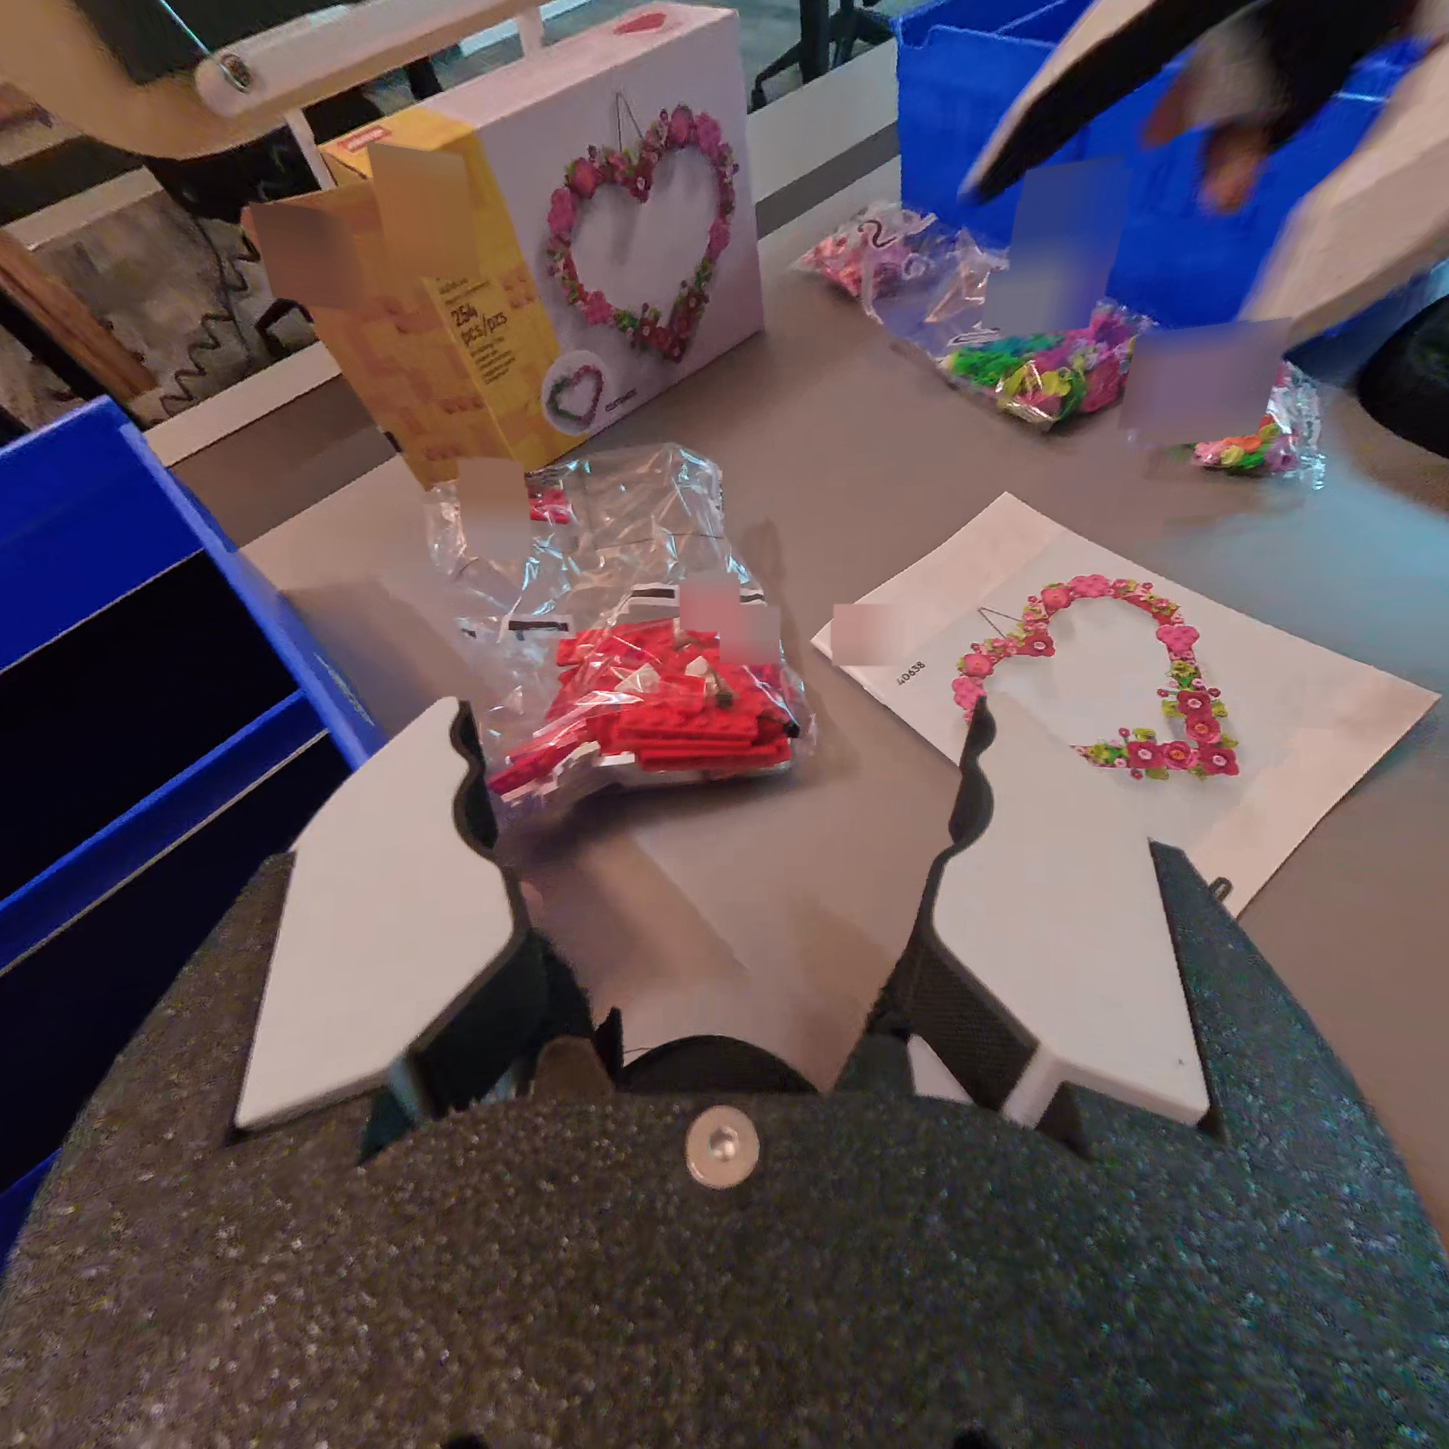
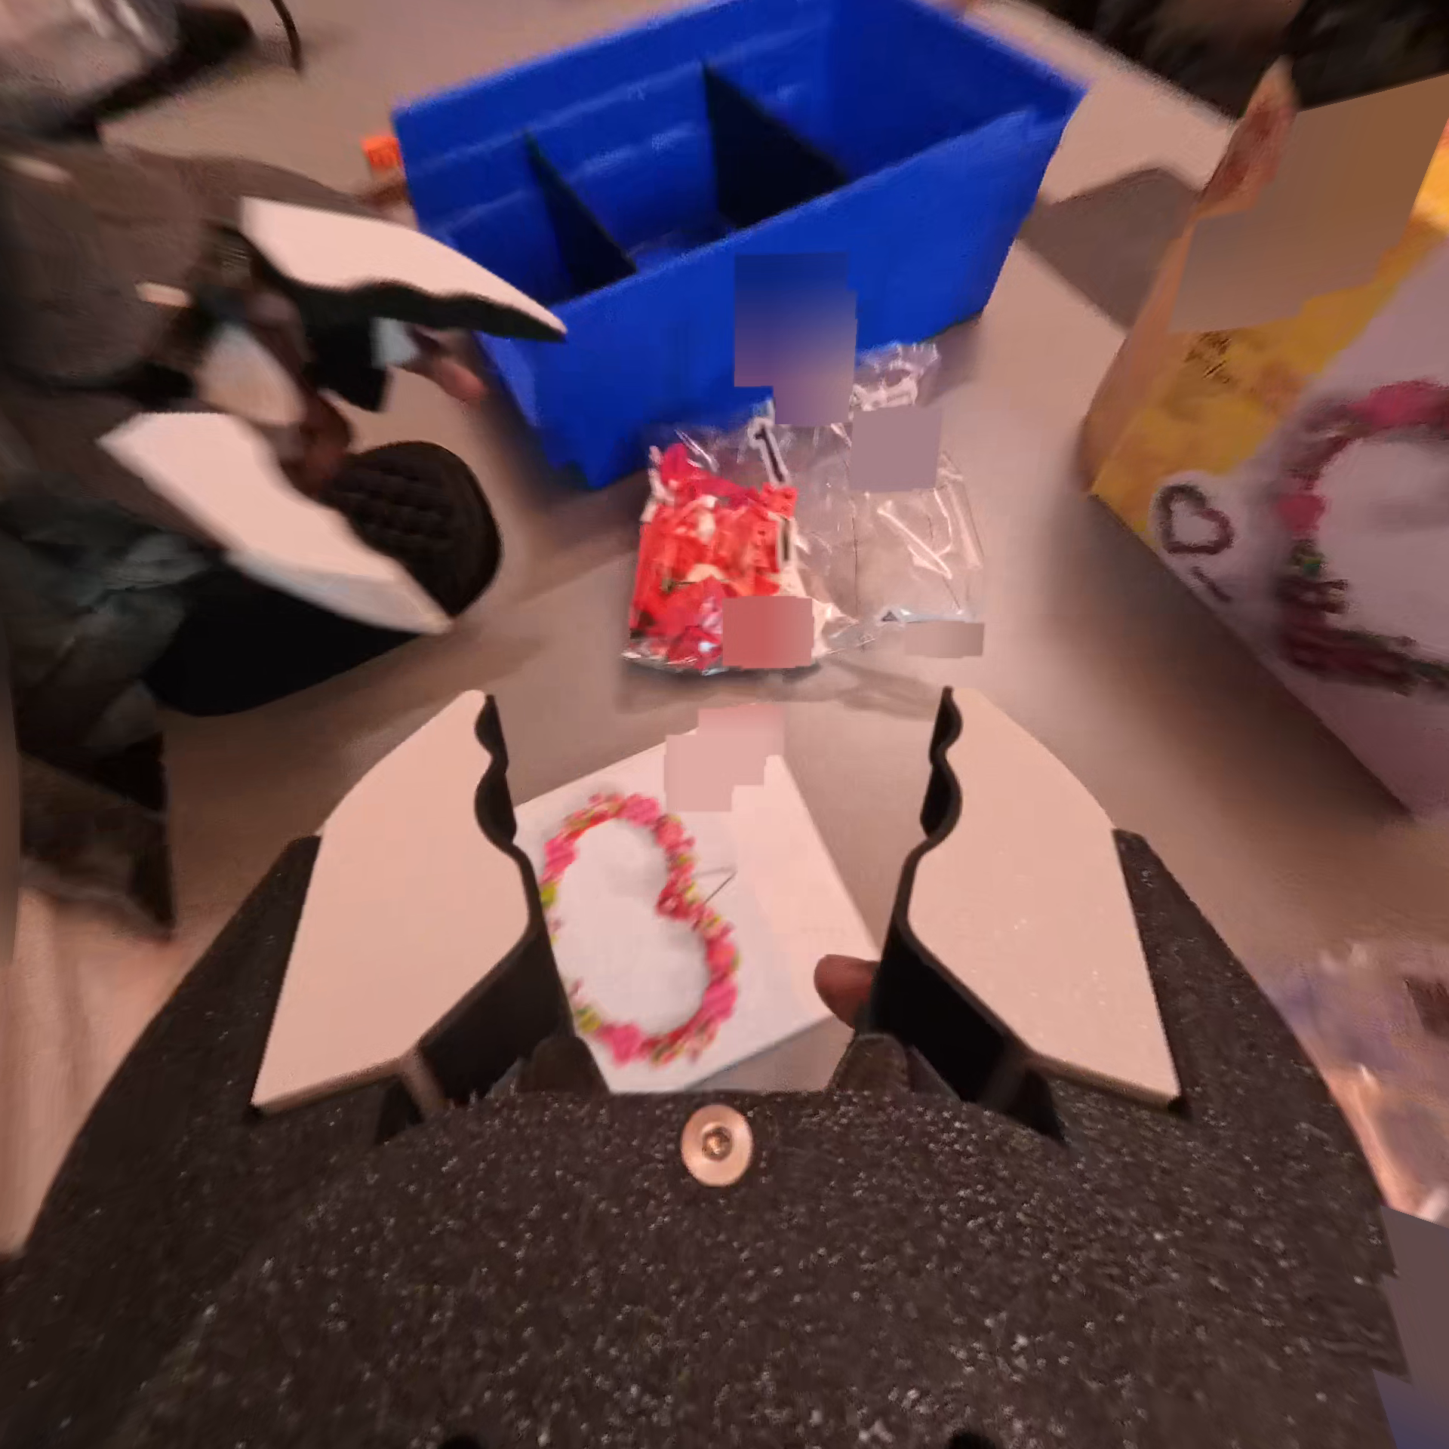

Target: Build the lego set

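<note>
- Your left gripper hangs with its fingers spread and nothing between them. The red bag lies on the counter just past the tips, nearer the left finger, so closing off-centre would likely catch only loose film.
- That bag looks slack and half empty at its far end. If you pinch the clear part, it may stretch or slide out, and the bricks could shift to one side.
- The blue bin sits close to the left of the left finger. A wide swing there could knock it.
- The booklet lies right of the right finger, partly under its tip. Drag the bag that way and the page may skid or crease.
- Your right gripper is also spread and empty, over the booklet, with the red bag ahead of its tips. This view is blurred, so I judge it is moving quickly and may overshoot.
- Both grippers point at the same bag, so they could collide there.
- The box stands well right of the right finger, and a sweep could tip it.
</note>
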The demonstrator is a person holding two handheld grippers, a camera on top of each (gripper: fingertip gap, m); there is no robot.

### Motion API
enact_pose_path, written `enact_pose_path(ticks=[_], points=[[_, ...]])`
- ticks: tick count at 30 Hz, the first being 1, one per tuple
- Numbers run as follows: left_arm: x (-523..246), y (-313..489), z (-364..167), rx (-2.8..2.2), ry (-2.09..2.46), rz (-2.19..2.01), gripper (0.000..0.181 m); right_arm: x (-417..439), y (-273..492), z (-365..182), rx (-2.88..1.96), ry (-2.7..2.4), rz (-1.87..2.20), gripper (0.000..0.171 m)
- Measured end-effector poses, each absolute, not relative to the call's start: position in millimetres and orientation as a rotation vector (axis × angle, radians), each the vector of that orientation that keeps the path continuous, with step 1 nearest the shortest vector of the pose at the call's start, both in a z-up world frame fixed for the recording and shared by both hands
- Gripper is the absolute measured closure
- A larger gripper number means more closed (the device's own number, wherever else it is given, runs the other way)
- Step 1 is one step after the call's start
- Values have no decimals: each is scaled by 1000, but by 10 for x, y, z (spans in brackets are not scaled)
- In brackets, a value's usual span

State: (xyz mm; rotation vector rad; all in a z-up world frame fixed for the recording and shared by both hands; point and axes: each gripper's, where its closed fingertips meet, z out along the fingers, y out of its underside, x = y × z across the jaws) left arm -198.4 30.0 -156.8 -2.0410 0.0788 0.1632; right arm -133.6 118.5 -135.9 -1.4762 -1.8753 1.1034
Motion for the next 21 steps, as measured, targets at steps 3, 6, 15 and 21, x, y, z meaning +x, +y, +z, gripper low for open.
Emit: enact_pose_path(ticks=[3, 6, 15, 21], points=[[-1967, 295, -1571, -2042, 101, 162, 68, -1944, 1483, -1793, -1628, -1930, 1067, 66], [-1954, 298, -1550, -2037, 128, 177, 68, -2314, 1628, -2102, -1815, -1981, 1191, 72], [-2035, 237, -1359, -1920, 124, 221, 71, -2365, 1277, -1739, -1225, -2172, 1358, 170], [-2082, 186, -928, -1697, 80, 39, 97, -2000, 1078, -1075, -588, -2240, 925, 171]])
